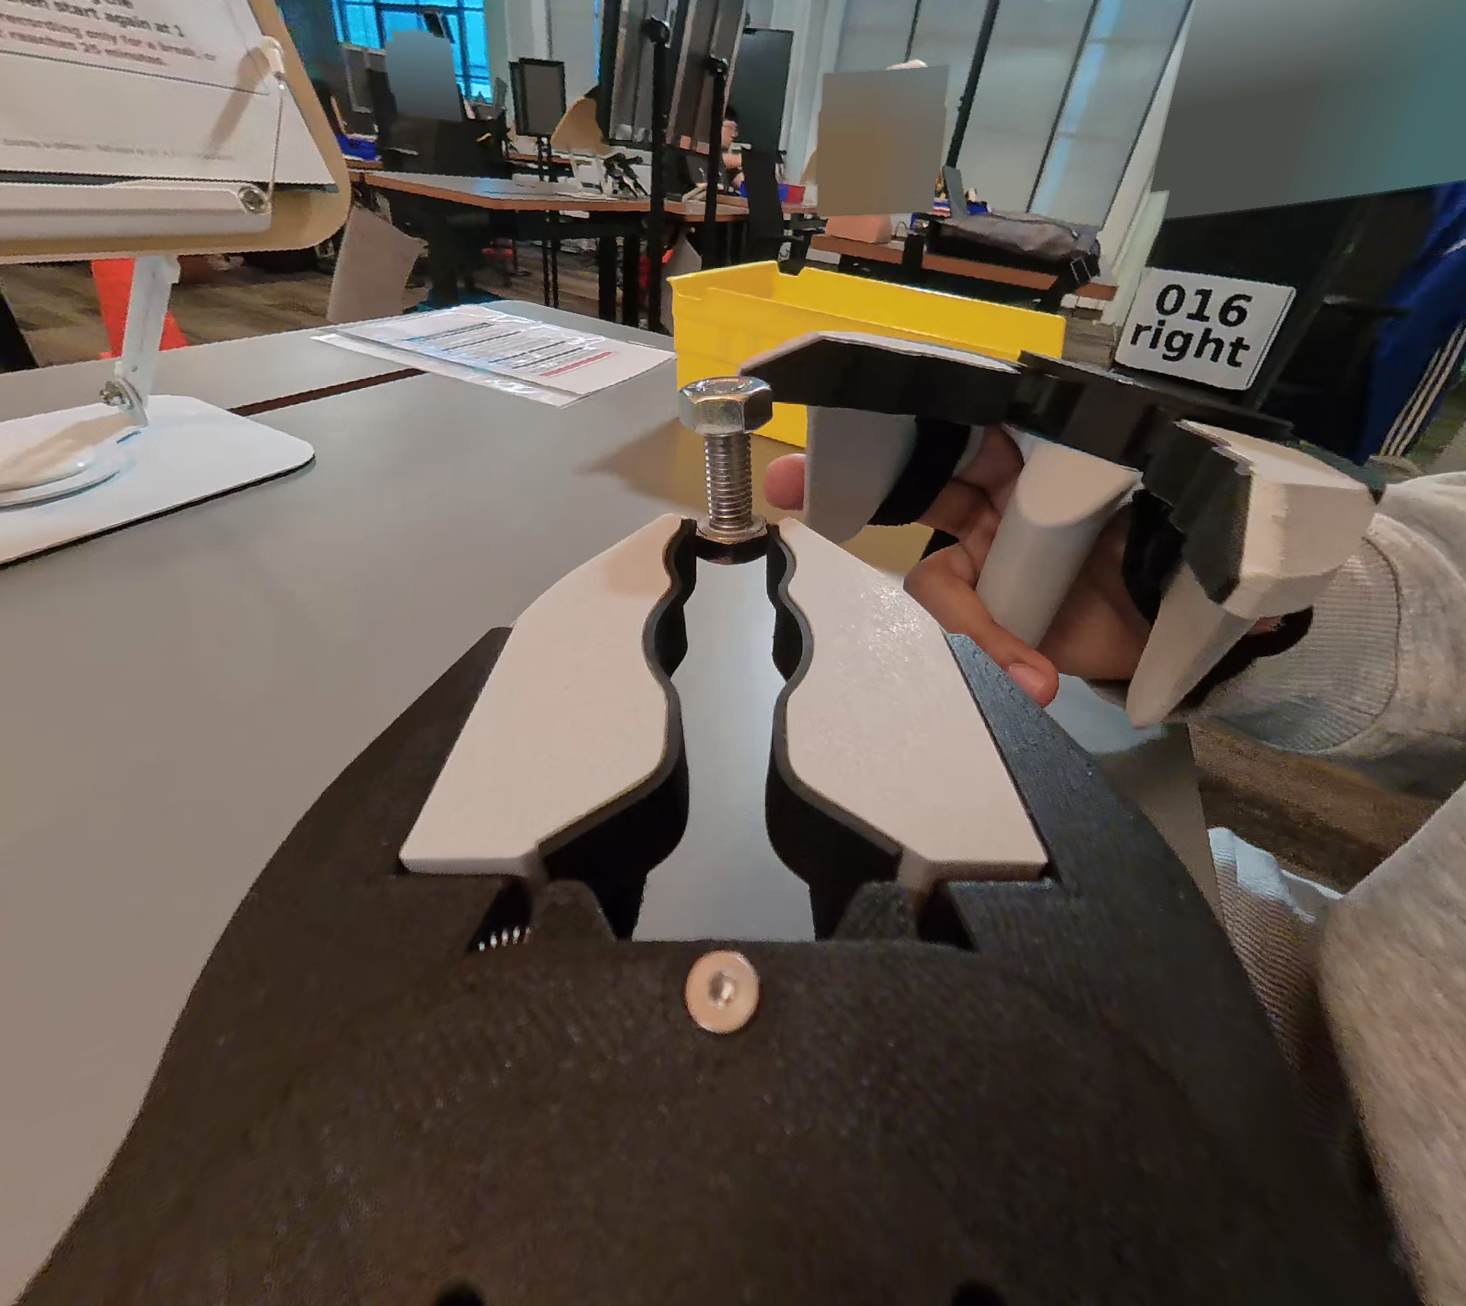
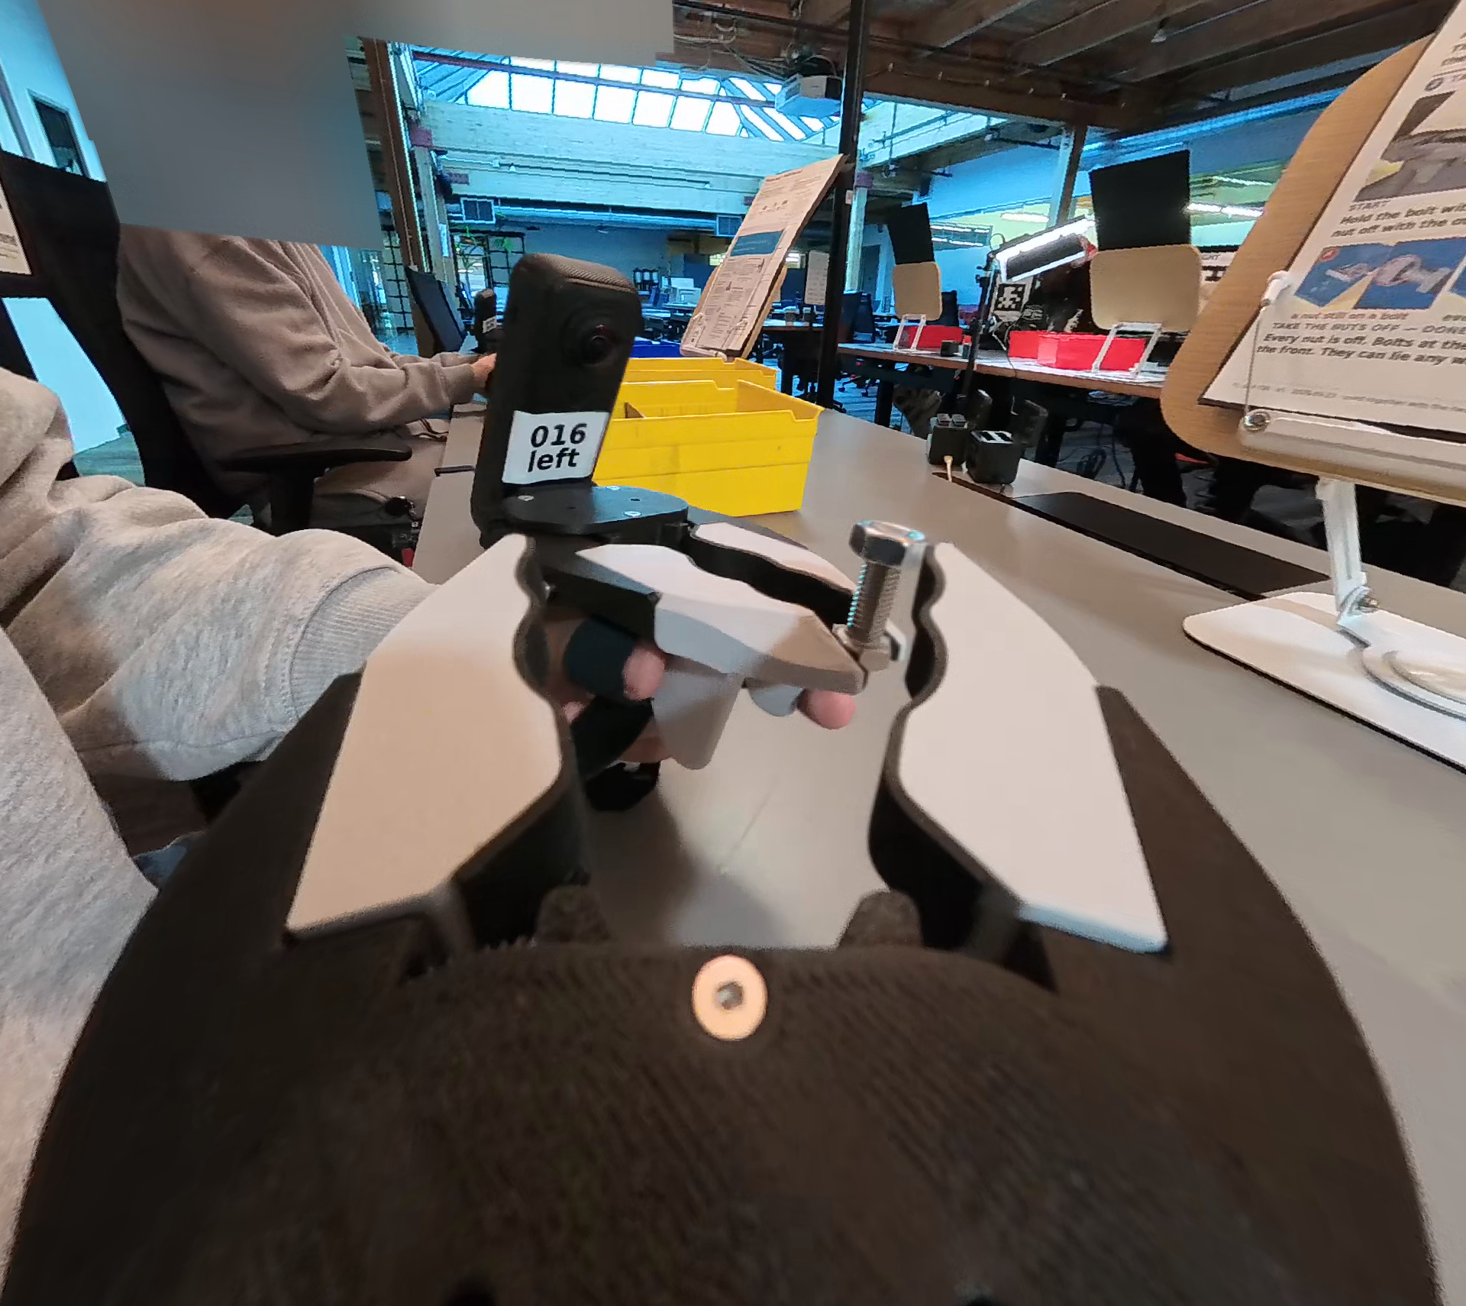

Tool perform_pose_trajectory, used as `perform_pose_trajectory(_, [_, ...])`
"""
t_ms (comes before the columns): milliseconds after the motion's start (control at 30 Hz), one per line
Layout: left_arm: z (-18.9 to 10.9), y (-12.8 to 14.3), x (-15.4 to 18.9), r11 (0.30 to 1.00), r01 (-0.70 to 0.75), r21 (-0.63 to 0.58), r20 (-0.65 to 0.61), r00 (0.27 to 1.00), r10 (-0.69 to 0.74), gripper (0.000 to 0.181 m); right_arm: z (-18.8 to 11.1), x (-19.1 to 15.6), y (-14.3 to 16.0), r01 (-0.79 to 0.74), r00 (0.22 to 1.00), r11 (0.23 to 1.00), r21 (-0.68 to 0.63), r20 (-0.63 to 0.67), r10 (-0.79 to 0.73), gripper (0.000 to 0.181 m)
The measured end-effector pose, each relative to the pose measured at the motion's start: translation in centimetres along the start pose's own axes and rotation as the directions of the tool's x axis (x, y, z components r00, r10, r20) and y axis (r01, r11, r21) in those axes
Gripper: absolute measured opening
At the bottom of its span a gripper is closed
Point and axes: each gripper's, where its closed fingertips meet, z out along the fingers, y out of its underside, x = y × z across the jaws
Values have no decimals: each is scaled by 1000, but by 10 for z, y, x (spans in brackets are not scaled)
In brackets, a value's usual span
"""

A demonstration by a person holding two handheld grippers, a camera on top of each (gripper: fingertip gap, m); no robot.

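Observation:
A steel hex bolt [image 1: 723, 454] stands upright with a nut [image 1: 730, 538] at its lower end. My left gripper [image 1: 730, 531] is shut on that nut and holds the bolt above the grey table [image 1: 397, 554]. In the right wrist view the bolt [image 2: 873, 589] and the left gripper [image 2: 861, 657] sit between my right gripper's spread fingers. My right gripper [image 2: 726, 554] is open and empty. The bolt head [image 2: 886, 542] is close to the inner edge of its right finger [image 2: 1007, 712]. The right gripper also shows in the left wrist view [image 1: 761, 367], level with the bolt head.
A yellow bin [image 1: 865, 316] stands on the table behind the bolt [image 2: 714, 443]. A white document stand with a printed sheet is at the left [image 1: 119, 78] and shows on the right in the right wrist view [image 2: 1348, 331]. A laminated sheet [image 1: 508, 347] lies on the table. A person sits beside the table [image 2: 262, 347].

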Motion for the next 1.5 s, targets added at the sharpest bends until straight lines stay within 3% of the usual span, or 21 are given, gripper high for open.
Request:
perform_pose_trajectory(567, [5, 5, 24, 994, -105, -33, -86, 991, 102, 19, 3, -3, 4, 1, 1000, 1000, -10, 10, -1, 98])
perform_pose_trajectory(1233, [3, 2, 13, 999, -37, -17, -47, 998, 36, 19, 4, -4, 5, 7, 1000, 1000, -19, 17, -6, 97])
perform_pose_trajectory(1500, [4, 4, 17, 997, -68, -28, -56, 996, 67, 18, -10, 16, -8, 28, 999, 1000, -7, -27, -29, 72])
